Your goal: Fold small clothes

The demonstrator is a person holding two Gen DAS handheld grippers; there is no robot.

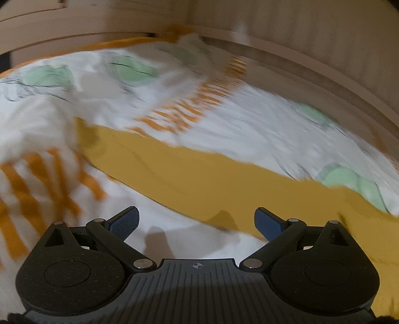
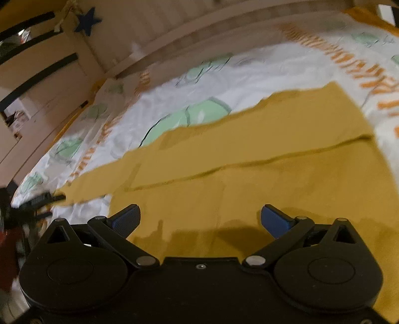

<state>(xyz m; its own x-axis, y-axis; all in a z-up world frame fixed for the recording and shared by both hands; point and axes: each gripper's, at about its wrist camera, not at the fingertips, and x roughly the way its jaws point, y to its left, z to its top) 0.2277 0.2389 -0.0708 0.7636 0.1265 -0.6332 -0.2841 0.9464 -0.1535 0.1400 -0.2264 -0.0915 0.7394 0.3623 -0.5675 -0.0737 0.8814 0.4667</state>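
The left gripper [image 1: 197, 219] is hovering low over the bed, its two blue-padded fingers [image 1: 124, 221] spread wide apart with nothing between them. It is pointing forward across the printed bedsheet [image 1: 249, 124], which is showing white ground, green shapes and orange stripes. The mustard garment [image 1: 199, 179] is lying flat on that sheet and is running as a band from the left middle of the left wrist view down to the right edge, passing just ahead of the fingertips. The picture is smeared, so whether the pads are touching the cloth is hard to tell; they are probably just above it. Behind the sheet a pale wooden bed frame [image 1: 299, 37] is curving across the top.

The right gripper [image 2: 200, 219] is likewise standing with its jaws fully parted and is gripping nothing. It is tilting down over the broad part of the mustard garment [image 2: 274, 174], which is filling the space under and ahead of its fingers [image 2: 274, 220]. A long seam or fold line is crossing the cloth, and a narrower sleeve-like strip is stretching away to the left. At that far left end a dark tool, seemingly the other gripper [image 2: 40, 199], is sitting close to the strip's tip. The bedsheet [image 2: 224, 74] is spreading out beyond the garment, and a blue star [image 2: 87, 21] is hanging on the pale furniture behind.
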